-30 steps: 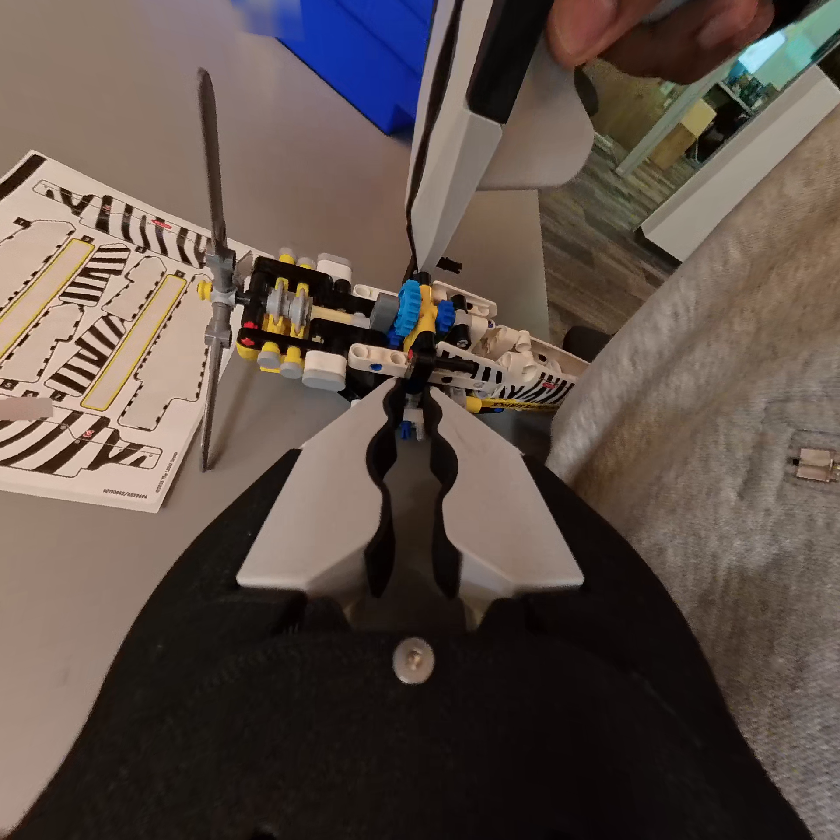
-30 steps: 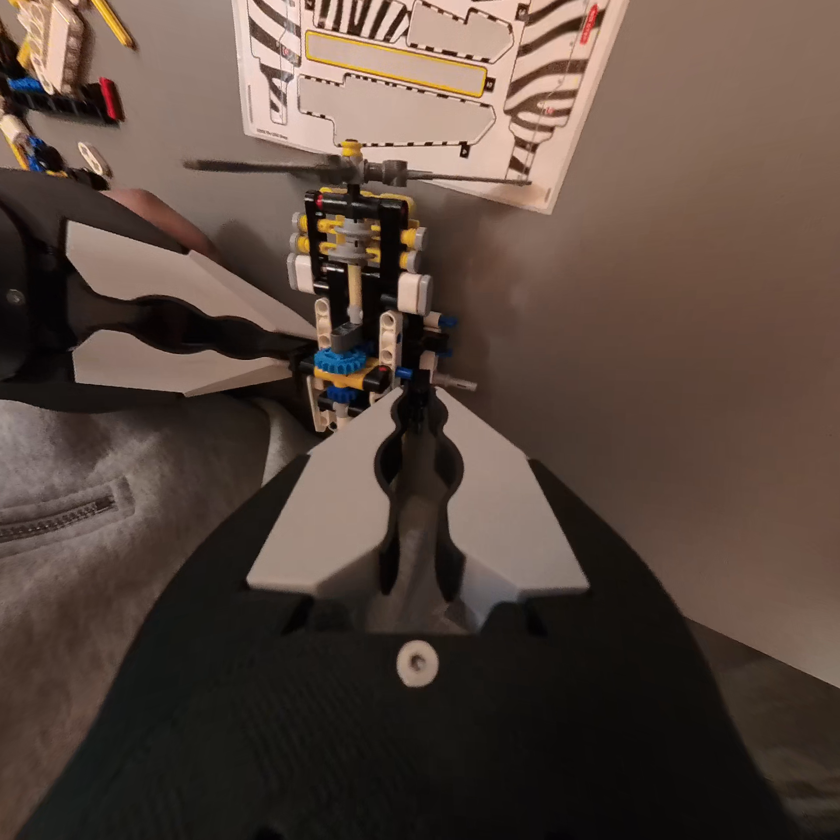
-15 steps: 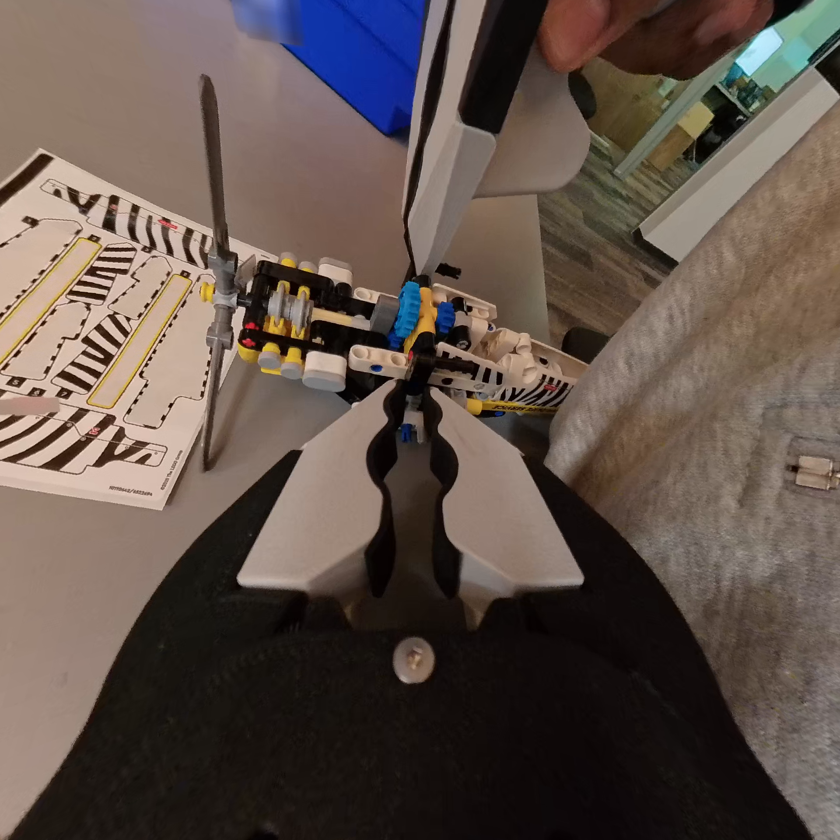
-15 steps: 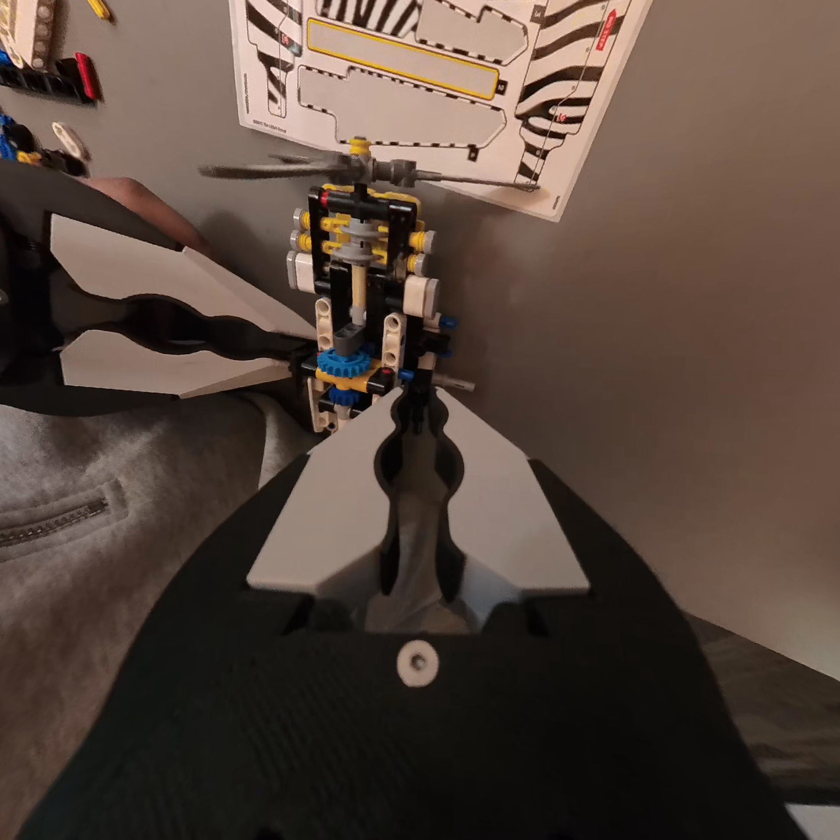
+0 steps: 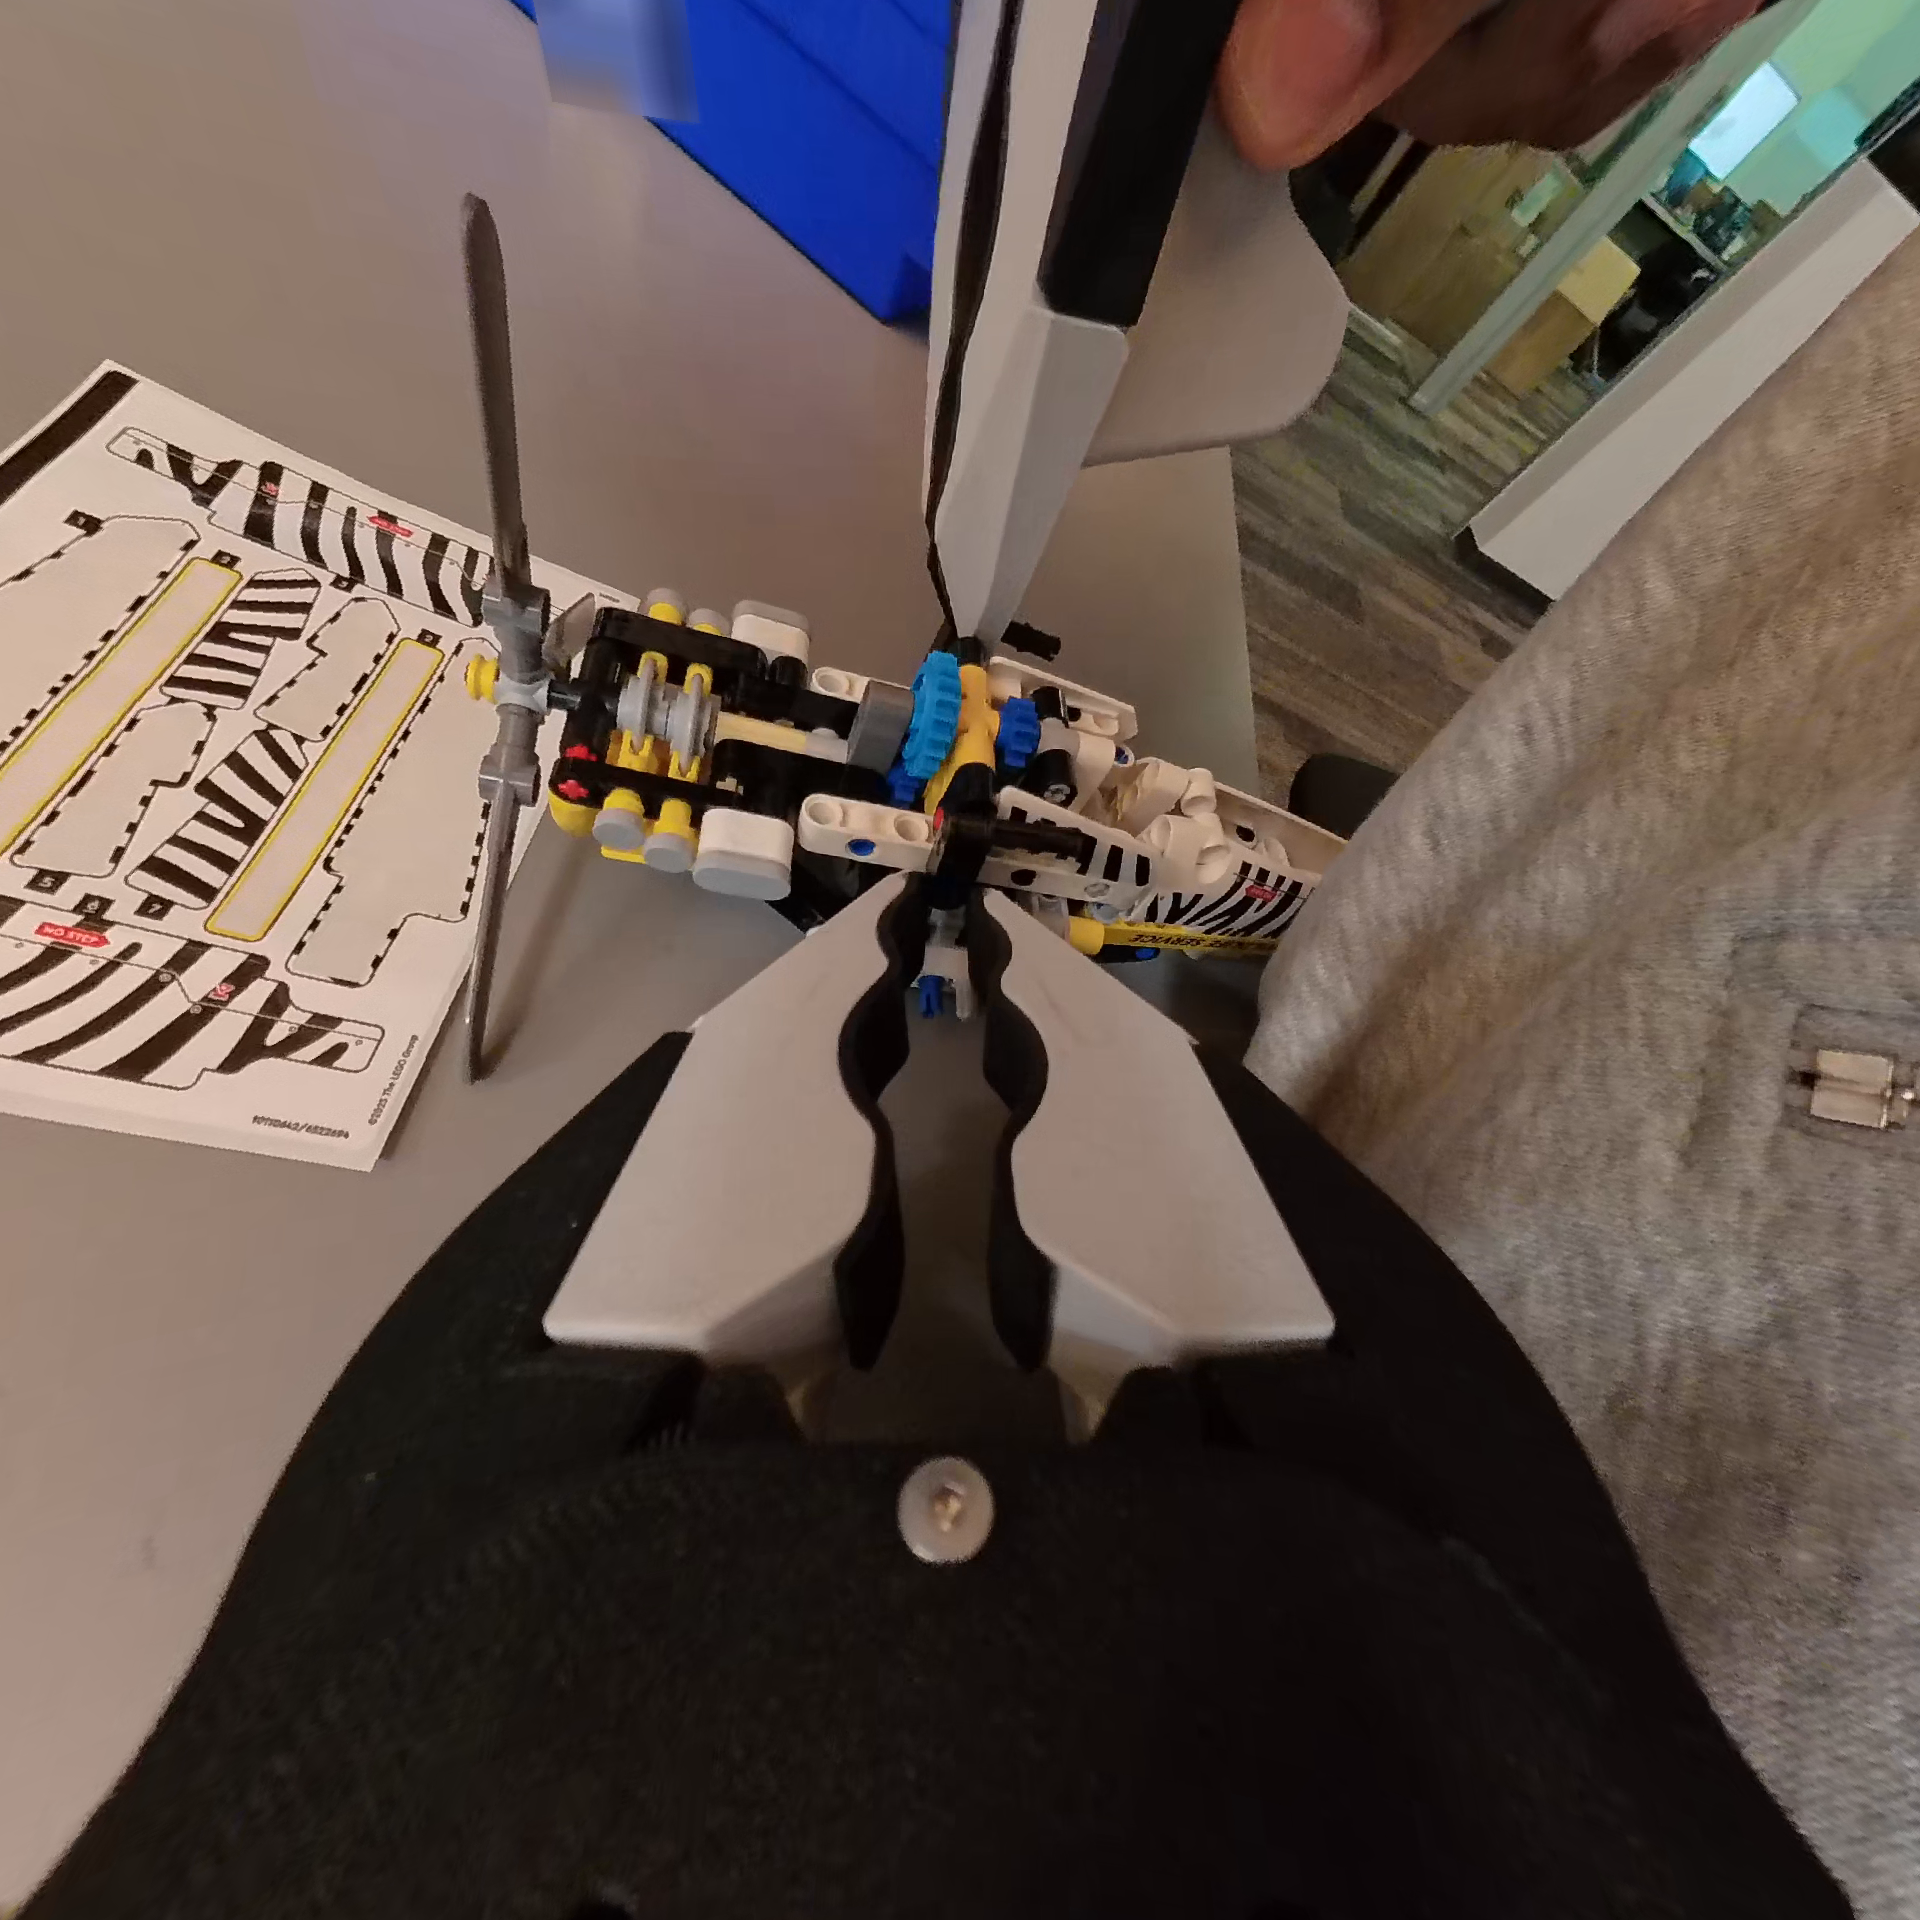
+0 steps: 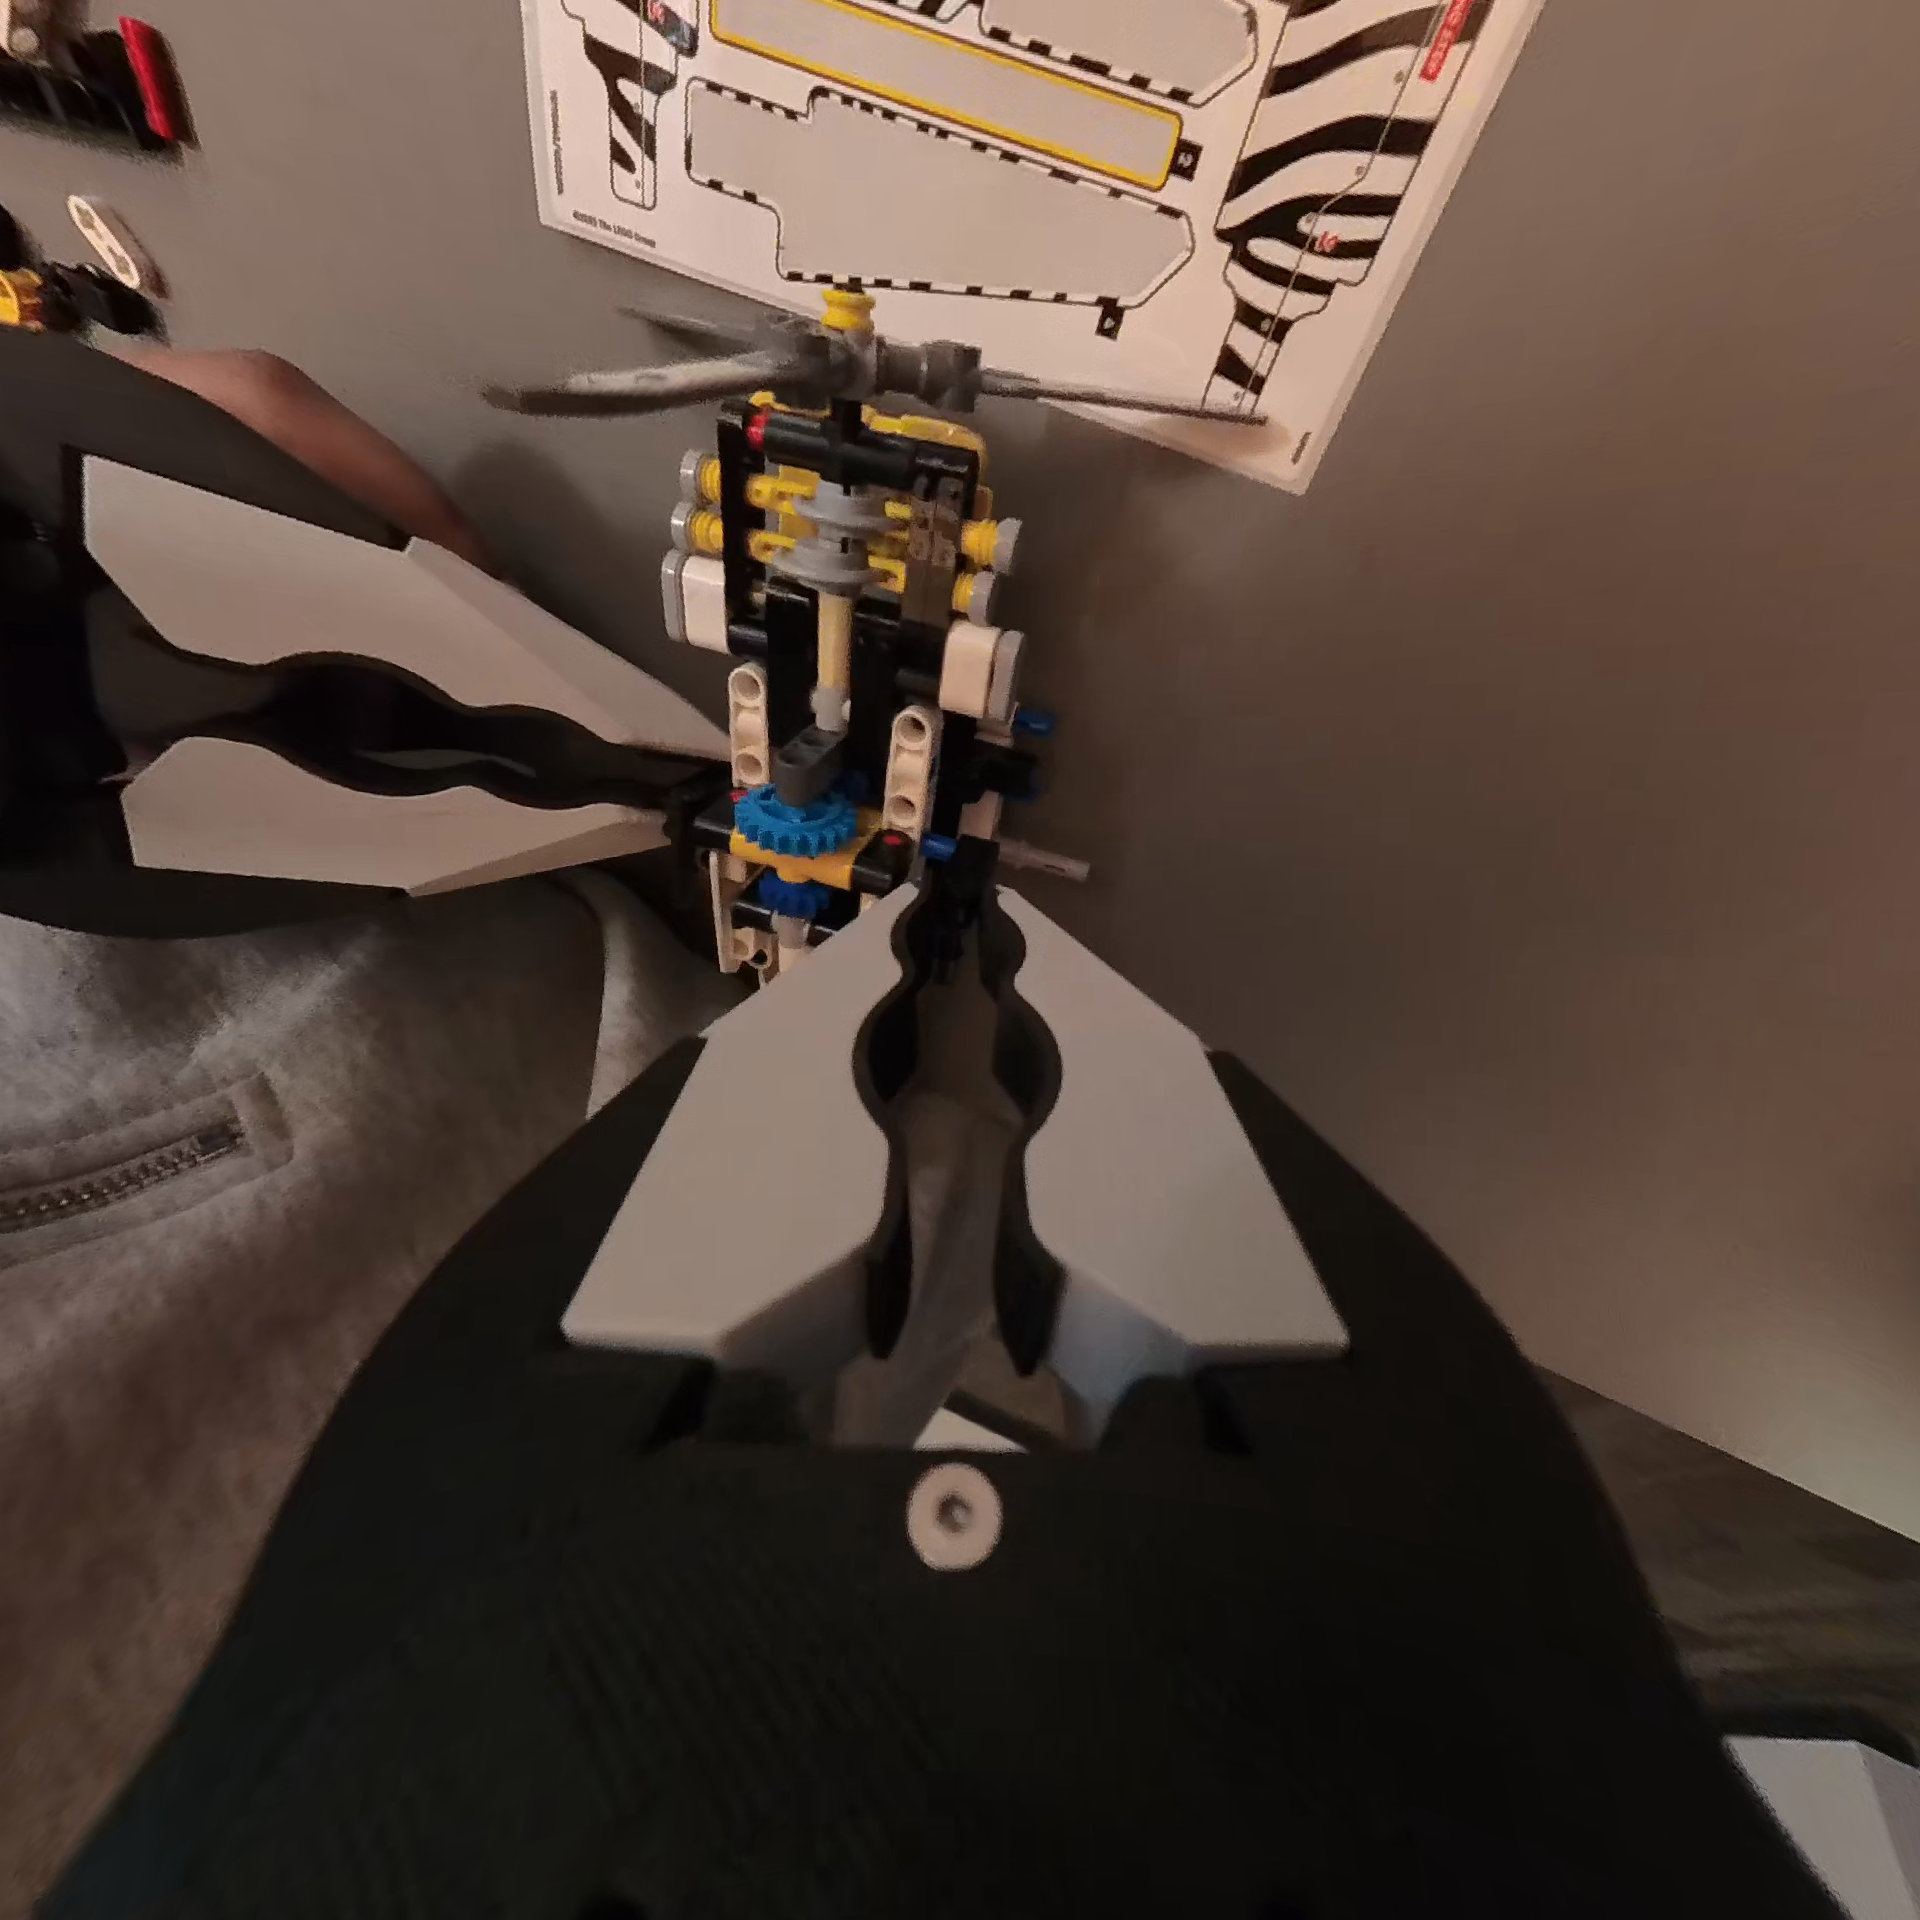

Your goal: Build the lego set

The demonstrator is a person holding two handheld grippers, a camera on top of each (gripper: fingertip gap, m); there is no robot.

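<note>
The lego model [image 5: 727,748] is a black, yellow and white build with blue gears and a zebra-striped tail. A grey propeller [image 5: 499,520] sits on its front end. My left gripper [image 5: 940,904] is shut on the model's side at the gear section. My right gripper [image 6: 956,894] is shut on a black piece at the model's [image 6: 842,623] other side. In the left wrist view the right gripper [image 5: 966,623] comes down from above. In the right wrist view the left gripper [image 6: 675,821] comes in from the left. The propeller [image 6: 831,364] looks blurred there.
A zebra-patterned sticker sheet [image 5: 208,779] lies on the grey table just beyond the propeller, and it shows in the right wrist view [image 6: 987,156] too. A blue bin [image 5: 810,135] stands at the back. Loose lego parts [image 6: 94,83] lie far left. A person's grey sweater [image 5: 1610,1039] is close by.
Both grippers keep their hold on the model. The model and grippers have drifted a little toward the sticker sheet. The propeller blade is now blurred in the right wrist view.
</note>
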